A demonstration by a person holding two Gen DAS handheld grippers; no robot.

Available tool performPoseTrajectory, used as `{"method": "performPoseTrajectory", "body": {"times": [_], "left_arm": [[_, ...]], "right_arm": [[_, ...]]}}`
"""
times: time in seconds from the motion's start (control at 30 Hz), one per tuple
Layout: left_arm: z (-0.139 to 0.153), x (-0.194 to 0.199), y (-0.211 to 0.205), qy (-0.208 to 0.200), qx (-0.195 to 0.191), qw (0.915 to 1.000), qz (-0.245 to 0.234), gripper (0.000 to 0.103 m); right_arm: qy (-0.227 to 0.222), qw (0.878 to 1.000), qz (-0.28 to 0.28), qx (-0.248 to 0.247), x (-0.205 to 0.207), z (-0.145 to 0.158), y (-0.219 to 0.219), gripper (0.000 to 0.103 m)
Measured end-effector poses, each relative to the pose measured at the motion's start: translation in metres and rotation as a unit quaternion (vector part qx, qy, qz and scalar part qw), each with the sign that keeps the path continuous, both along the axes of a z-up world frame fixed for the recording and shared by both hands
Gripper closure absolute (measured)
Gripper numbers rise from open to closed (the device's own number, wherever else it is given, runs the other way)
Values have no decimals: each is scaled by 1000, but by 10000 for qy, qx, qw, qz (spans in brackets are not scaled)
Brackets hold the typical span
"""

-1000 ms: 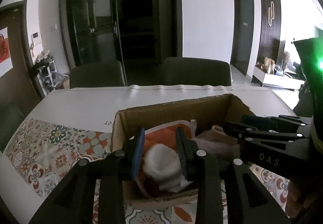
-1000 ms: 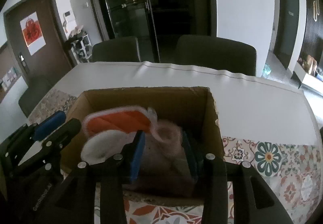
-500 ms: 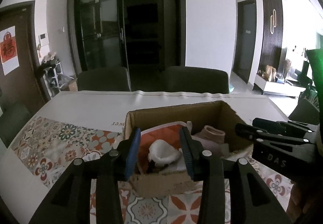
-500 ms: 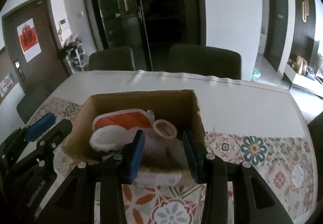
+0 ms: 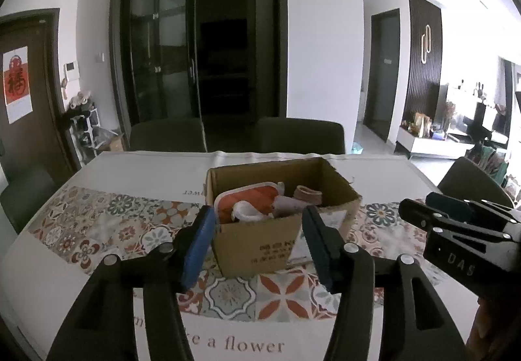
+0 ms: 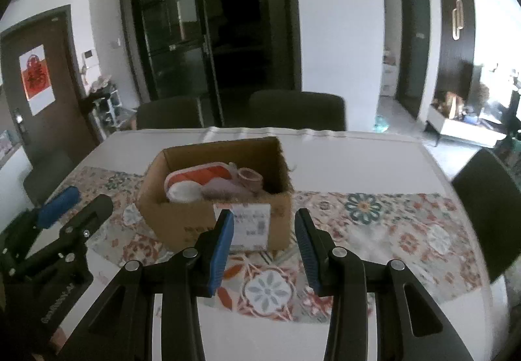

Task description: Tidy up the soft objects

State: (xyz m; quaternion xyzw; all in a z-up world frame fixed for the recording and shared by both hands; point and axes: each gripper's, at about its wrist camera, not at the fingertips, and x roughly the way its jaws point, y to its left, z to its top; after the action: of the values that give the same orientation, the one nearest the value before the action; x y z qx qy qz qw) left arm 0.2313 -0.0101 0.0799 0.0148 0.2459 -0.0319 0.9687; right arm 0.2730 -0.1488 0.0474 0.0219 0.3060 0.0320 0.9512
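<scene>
A brown cardboard box (image 5: 273, 247) (image 6: 182, 221) stands on the patterned table runner. Inside lie an orange and white padded piece (image 5: 250, 196) (image 6: 202, 173), a white fluffy bundle (image 5: 244, 209) (image 6: 184, 191) and a pinkish soft item (image 5: 294, 203) (image 6: 228, 188). My left gripper (image 5: 257, 227) hangs short of the box's near side, its jaws opening with nothing between them. Also in front of the box, my right gripper (image 6: 264, 224) is open and empty. Each gripper shows at the edge of the other's view.
The table (image 5: 136, 165) carries a tiled-pattern runner (image 5: 97, 224) and a white cloth with printed words. Dark chairs (image 6: 296, 110) stand along the far side and one (image 6: 488, 198) at the right end. Dark glass doors fill the back wall.
Both grippers drew back and up out of the box. The left one let go of the white bundle and widened; the pinkish item no longer lies between the right jaws.
</scene>
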Motion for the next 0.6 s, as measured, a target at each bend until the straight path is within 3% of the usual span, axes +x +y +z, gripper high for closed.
{"method": "performPoseTrajectory", "body": {"times": [0.2,0.27,0.6], "left_arm": [[4,-41,-1,-95,17,9999,-43,41],[5,-54,-1,-141,-16,9999,-47,39],[-1,-97,-10,-203,8,9998,-38,26]], "right_arm": [[-97,9998,-144,-26,-47,5,-4,62],[-65,9997,-211,56,-63,4,-7,52],[-211,9985,-513,-21,-119,-3,-17,45]]}}
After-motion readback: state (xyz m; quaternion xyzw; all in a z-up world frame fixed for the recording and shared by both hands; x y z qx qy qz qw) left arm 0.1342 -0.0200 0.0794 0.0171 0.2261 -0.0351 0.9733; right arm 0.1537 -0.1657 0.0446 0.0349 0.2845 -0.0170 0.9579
